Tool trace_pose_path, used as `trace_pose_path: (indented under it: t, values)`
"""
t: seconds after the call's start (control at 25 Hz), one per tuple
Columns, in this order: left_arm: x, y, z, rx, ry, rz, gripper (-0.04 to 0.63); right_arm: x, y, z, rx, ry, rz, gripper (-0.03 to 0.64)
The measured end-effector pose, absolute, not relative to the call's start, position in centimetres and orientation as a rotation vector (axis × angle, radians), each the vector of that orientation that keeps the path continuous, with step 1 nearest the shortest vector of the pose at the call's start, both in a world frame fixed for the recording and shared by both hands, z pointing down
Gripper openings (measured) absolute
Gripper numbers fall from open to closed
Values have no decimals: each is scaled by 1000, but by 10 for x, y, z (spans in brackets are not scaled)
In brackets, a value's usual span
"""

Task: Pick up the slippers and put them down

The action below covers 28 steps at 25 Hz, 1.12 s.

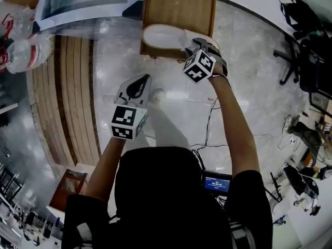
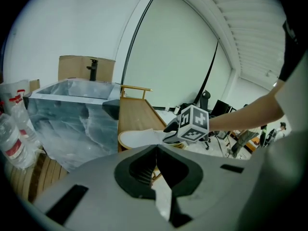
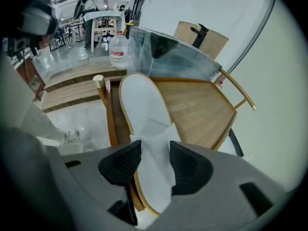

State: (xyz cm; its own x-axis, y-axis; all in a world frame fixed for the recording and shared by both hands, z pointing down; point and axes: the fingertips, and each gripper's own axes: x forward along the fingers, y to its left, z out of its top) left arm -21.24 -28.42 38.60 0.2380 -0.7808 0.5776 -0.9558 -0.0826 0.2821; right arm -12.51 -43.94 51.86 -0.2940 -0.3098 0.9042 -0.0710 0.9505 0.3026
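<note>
Reaching for the slipper on the bench

The right claw (image 3: 155, 149) hangs wide open over the white slipper (image 3: 142, 105), its strap between the jaws but not squeezed. I'd say this is the pick-up: next, close on the strap and lift. The slipper lies flat along the bench (image 3: 202, 109) edge, its long axis running away from the claw, heel end far. The left claw (image 2: 156, 150) is closed and empty.

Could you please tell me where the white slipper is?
In the head view the white slipper lies top centre, on the wooden surface's near edge, its strap between the right gripper's jaws.
</note>
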Motion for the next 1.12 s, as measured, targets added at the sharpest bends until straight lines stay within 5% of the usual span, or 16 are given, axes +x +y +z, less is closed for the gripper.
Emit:
trace_pose_path:
  t: [0.72,1.12]
  values:
    - [-217,-284,394,1876,-1595,354,6,-130,-439,515,258,-1853,-285,31]
    - [-220,-278,383,1899,-1587,354,6,-132,-436,487,281,-1854,-322,17]
